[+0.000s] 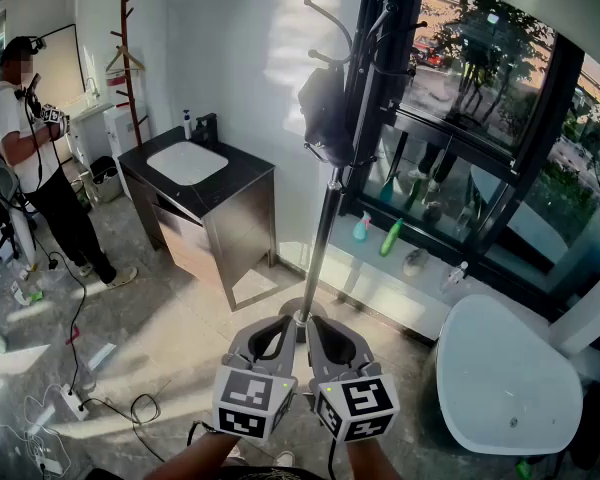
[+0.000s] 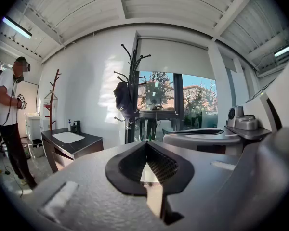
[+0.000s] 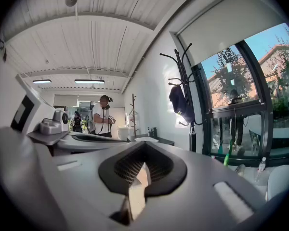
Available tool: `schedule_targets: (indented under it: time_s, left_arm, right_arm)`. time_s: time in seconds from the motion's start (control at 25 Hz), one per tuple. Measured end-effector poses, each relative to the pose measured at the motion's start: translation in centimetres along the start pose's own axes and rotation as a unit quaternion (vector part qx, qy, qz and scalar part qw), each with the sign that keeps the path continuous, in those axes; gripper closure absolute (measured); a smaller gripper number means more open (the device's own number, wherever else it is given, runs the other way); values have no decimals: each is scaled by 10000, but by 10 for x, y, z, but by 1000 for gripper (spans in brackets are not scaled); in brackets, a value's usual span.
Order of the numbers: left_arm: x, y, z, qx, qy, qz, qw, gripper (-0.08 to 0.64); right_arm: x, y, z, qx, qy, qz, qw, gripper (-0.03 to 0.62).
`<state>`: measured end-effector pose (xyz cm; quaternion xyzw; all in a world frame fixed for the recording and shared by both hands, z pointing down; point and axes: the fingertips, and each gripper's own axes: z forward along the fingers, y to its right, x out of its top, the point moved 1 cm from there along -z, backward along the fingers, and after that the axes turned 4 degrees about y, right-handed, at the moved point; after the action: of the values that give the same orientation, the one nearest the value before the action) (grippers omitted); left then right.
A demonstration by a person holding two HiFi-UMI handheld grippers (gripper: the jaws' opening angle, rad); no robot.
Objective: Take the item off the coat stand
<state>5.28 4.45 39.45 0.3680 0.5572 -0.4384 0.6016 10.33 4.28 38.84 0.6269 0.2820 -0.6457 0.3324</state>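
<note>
**Desk:** Twin marker cubes fill the foreground. What are the tools doing?

**Photographer:** Both are held side by side, low and roughly level, in front of the person. The left gripper (image 1: 273, 330) has its jaws pressed together with nothing between them, and the right gripper (image 1: 332, 330) is clenched the same way, also empty. Neither touches anything.

**Desk:** Where is the thing to be taken?

**Photographer:** It hangs on the coat stand (image 1: 325, 218), a tall dark pole beside the window (image 1: 480, 88). The item (image 1: 325, 113) is high on the pole, on the side away from the glass, hung from one of the curved hooks (image 1: 325, 13) that branch off the stand. It is well apart from both tools.

**Desk:** How does it look?

**Photographer:** Dark, soft and slumped, bulging towards the bottom. It could be a bag or a bunched garment; from here I cannot tell which. It looks limp enough to sag once lifted.

**Desk:** So which step is this?

**Photographer:** My reading is the very start: the approach has not begun. The next move calls for raising one tool to the item's height, parting its jaws, closing on the fabric near the hook, then lifting up and outwards so it clears the upturned tip.

**Desk:** Anything else in shot?

**Photographer:** A dark vanity (image 1: 235, 183) with a white basin, and a person (image 1: 25, 148) standing far left.
</note>
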Motion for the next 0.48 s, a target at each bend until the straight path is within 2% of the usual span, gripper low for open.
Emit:
schedule_targets:
  time_s: [0.48]
  left_arm:
    - [-6, -5, 28, 71, -102, 27, 9999, 563]
  right_arm:
    - [-1, 22, 16, 41, 121, 23, 9999, 586]
